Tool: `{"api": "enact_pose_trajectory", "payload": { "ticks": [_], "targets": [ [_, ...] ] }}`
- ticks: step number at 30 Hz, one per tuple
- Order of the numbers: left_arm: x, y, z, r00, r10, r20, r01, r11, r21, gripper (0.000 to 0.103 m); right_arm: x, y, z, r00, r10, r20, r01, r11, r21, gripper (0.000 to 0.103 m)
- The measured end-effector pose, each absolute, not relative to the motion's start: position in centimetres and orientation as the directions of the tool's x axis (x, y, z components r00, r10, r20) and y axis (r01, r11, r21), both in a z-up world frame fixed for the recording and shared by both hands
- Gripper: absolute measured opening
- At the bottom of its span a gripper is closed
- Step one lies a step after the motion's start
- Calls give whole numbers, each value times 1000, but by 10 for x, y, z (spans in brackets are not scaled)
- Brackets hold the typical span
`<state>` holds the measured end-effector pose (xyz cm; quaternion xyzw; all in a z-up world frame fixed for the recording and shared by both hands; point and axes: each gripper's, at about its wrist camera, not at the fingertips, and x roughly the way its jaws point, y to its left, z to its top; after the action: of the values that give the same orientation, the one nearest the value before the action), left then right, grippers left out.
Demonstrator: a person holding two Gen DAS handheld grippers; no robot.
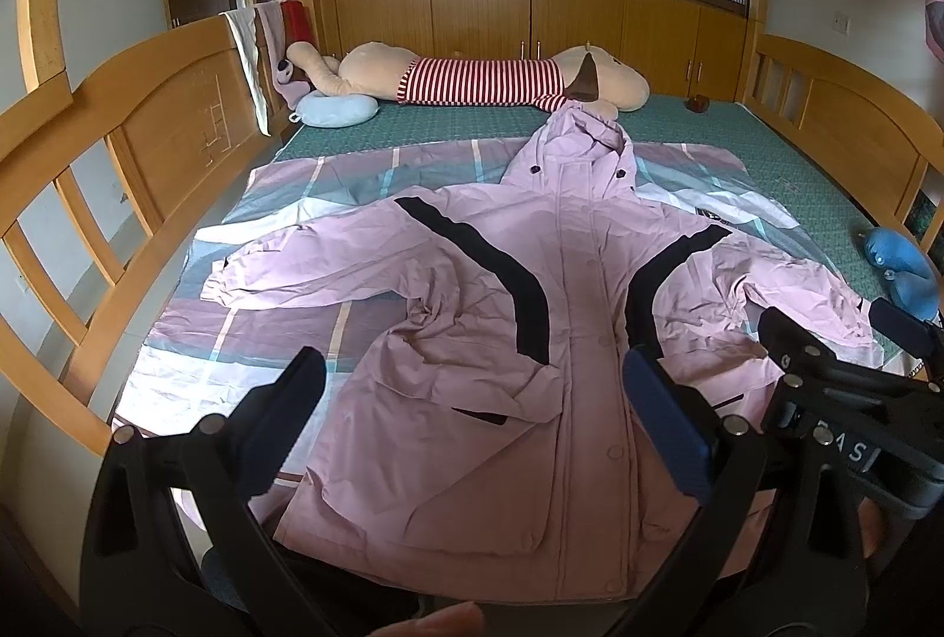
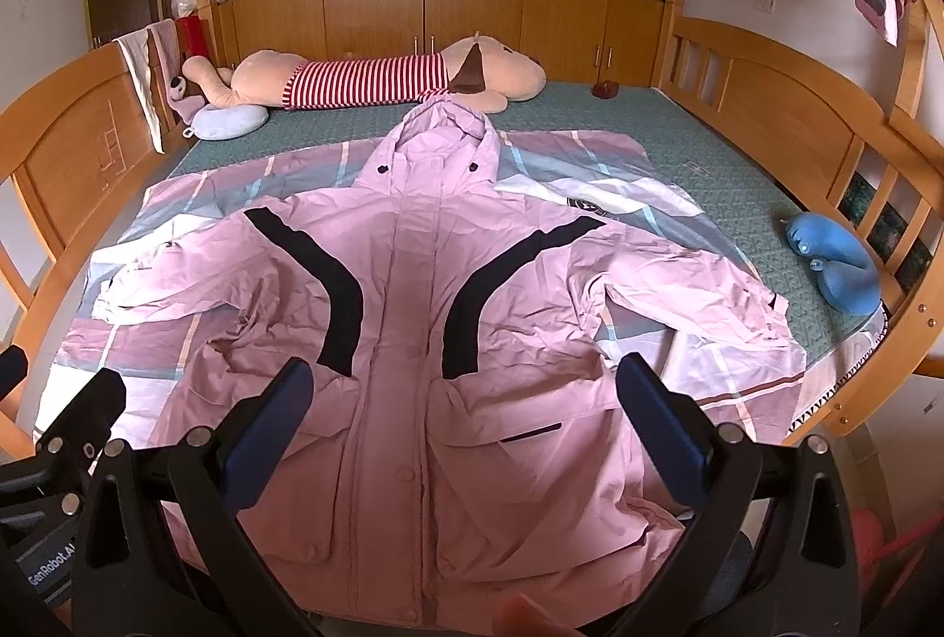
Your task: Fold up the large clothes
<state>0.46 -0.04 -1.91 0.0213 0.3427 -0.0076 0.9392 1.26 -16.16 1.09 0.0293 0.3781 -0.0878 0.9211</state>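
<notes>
We see the pink jacket (image 1: 501, 295) spread flat, front up, across the frame's centre on the bed (image 1: 737, 147). Our left gripper (image 1: 472, 424) and right gripper (image 2: 466, 424) hover wide apart, empty, above its lower hem.

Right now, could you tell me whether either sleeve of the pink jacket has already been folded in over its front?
No, the pink jacket lies face up on the bed with both sleeves spread outward, nothing folded yet.
</notes>
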Motion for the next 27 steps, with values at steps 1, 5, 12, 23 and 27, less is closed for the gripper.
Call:
{"api": "enact_pose_trajectory", "payload": {
  "ticks": [1, 5, 12, 23, 27],
  "targets": [
    [5, 0, -19, 764, 0, -645, 29, 999, 34, 101, 13, -161, 10, 698, -138, -702, 183, 983, -11, 102],
    [7, -1, -20, 761, 1, -649, 28, 999, 35, 101, 14, -162, 8, 695, -132, -707, 178, 984, -9, 102],
    [8, -3, -22, 757, 1, -654, 31, 999, 38, 101, 14, -162, 8, 693, -132, -709, 178, 984, -9, 102],
    [10, -6, -25, 750, -6, -661, 34, 999, 30, 101, 16, -163, 3, 684, -137, -716, 182, 983, -15, 102],
    [10, -6, -26, 748, -7, -663, 35, 999, 29, 101, 16, -162, 2, 684, -141, -715, 184, 983, -18, 102]
  ]
}}
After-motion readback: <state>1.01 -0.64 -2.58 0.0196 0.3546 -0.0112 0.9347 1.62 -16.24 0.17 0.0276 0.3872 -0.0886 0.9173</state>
